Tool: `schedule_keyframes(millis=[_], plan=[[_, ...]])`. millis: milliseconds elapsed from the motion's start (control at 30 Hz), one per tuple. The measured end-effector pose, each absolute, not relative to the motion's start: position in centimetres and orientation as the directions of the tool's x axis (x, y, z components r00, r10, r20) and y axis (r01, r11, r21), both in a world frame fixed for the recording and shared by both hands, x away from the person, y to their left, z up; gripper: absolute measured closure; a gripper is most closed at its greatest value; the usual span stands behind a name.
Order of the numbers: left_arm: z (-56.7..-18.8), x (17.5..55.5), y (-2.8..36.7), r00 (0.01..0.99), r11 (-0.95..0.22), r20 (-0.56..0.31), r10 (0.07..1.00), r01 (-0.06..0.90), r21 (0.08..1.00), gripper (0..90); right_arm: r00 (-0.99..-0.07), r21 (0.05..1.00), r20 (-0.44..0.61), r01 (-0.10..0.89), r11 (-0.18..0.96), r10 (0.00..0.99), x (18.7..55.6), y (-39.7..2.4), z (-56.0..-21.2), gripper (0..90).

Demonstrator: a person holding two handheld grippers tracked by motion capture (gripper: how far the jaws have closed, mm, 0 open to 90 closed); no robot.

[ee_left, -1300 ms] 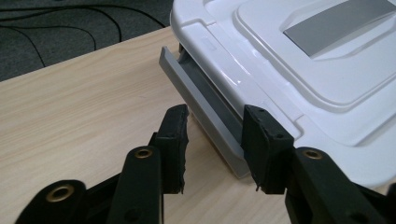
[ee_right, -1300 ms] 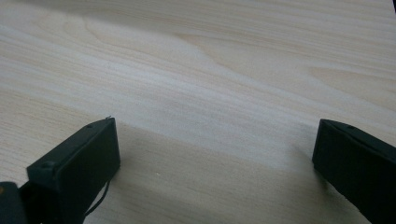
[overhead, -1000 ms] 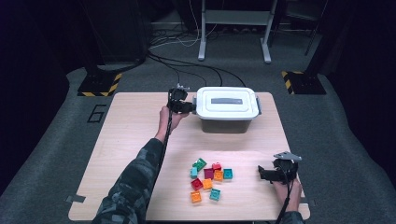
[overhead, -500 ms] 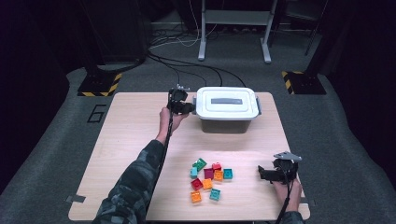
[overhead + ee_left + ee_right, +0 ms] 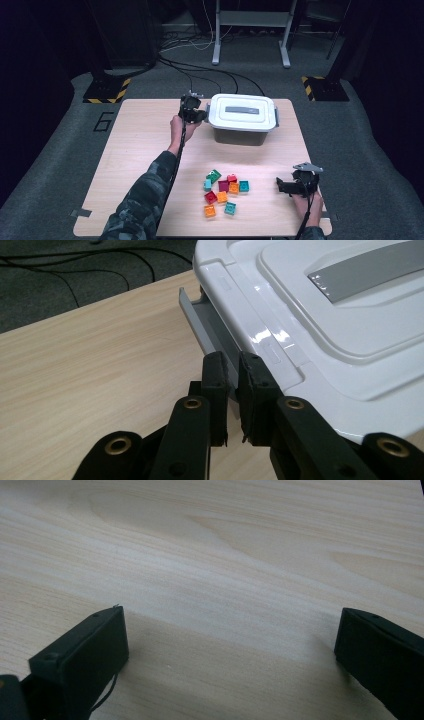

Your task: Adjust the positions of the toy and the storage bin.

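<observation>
My left gripper clamps the grey side latch of the white lidded box, which sits at the table's far edge with its long axis running left–right, while my right gripper rests open beside the coloured blocks.

Nothing has visibly moved: left gripper still at the box, right gripper still low.
</observation>
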State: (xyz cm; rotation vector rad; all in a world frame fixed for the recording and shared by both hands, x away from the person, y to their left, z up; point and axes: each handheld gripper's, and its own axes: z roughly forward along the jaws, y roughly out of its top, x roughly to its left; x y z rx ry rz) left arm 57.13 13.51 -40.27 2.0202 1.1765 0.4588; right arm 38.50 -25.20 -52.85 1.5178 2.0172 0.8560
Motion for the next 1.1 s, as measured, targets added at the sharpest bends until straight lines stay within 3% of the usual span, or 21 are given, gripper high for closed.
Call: schedule_keyframes(millis=[1100], plan=[[-40.8,52.5,18.2,0.471,-0.243,-0.075,0.879,0.579,0.778,81.7,-0.277,0.717,-0.006,0.668,0.197,0.961,38.5,-25.2,-52.8,0.0]])
